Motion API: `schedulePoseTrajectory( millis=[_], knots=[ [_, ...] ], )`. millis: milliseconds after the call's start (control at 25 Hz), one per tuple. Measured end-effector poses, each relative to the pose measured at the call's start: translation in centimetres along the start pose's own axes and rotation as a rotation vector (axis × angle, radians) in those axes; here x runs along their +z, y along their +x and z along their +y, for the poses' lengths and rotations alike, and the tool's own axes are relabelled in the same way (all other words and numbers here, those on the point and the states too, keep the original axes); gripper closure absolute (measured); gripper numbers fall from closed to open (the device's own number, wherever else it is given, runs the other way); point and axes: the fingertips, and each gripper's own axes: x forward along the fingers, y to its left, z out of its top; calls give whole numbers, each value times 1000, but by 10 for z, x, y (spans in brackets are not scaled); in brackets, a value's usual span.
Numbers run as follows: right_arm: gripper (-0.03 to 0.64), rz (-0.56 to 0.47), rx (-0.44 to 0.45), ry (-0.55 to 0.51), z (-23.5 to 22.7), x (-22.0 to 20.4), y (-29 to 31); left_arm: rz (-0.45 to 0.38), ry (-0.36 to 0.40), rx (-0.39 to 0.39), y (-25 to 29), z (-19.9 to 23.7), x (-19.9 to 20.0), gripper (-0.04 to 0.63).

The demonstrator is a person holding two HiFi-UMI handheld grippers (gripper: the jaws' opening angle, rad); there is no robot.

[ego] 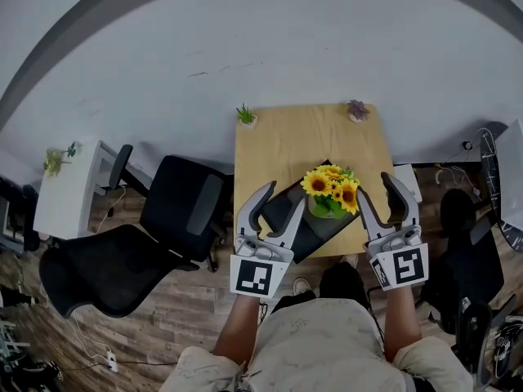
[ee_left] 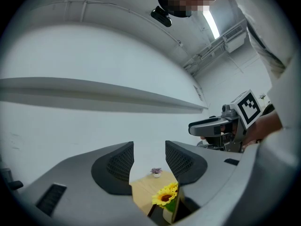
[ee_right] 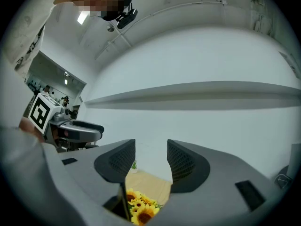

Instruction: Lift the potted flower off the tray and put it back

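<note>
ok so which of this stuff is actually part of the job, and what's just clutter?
In the job: potted flower, tray, left gripper, right gripper, both open.
Lying about: small green plant, small purple plant, black office chair, white side table.

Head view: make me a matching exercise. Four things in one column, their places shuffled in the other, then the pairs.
Things:
1. sunflower pot
2. green plant
3. purple plant
4. chair

Places:
A. far right corner of the table
B. off the table, to its left
C. on the tray
D. far left corner of the table

Pairs: 1-C, 2-D, 3-A, 4-B
</note>
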Motion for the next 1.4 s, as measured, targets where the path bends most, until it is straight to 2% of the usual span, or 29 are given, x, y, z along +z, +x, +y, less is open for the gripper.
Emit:
schedulePoseTrajectory(
  millis=[800,1400],
  knots=[
    [403,-6,8,11,-16,-12,11,24,26,-9,19,-3,-11,388],
    [403,54,24,43,-12,-43,17,108,13,-24,24,-8,-46,388]
  ],
)
